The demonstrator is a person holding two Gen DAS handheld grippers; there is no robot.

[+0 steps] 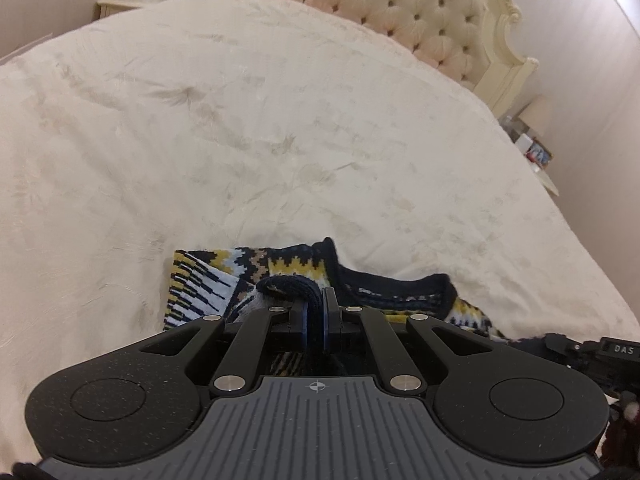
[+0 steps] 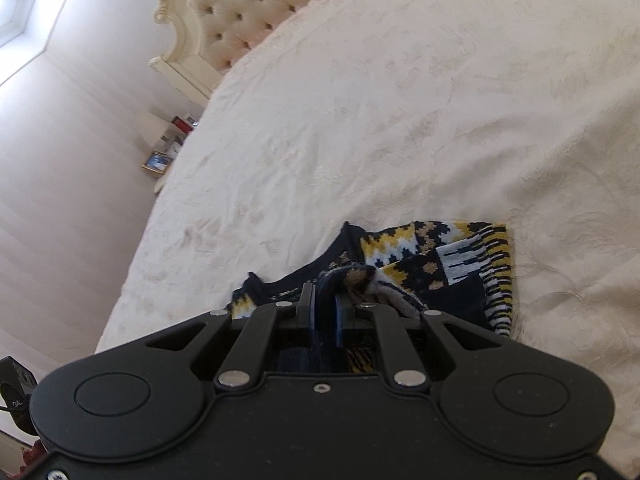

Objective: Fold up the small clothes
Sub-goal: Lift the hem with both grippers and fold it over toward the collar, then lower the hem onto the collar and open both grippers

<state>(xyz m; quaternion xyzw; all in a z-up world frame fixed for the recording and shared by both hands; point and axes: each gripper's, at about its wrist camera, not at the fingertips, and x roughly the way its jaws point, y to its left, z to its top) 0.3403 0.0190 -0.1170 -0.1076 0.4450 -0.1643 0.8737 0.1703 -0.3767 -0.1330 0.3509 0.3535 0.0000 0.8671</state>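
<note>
On the bed (image 1: 280, 140), both claws angle downward, each pinching the patterned sweater's (image 1: 208, 280) navy edge.

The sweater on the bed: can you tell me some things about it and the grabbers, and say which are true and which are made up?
1. The sweater is plain red. False: it is knitted in navy, yellow, white and tan patterns.
2. The left gripper is shut on the sweater. True: a dark navy edge sits pinched between its pads.
3. The right gripper hangs empty, far from the sweater. False: it is shut on a fold of the same sweater.
4. The sweater lies on the cream bedspread. True.
5. The headboard is bare dark wood. False: it is cream, padded and buttoned.
</note>
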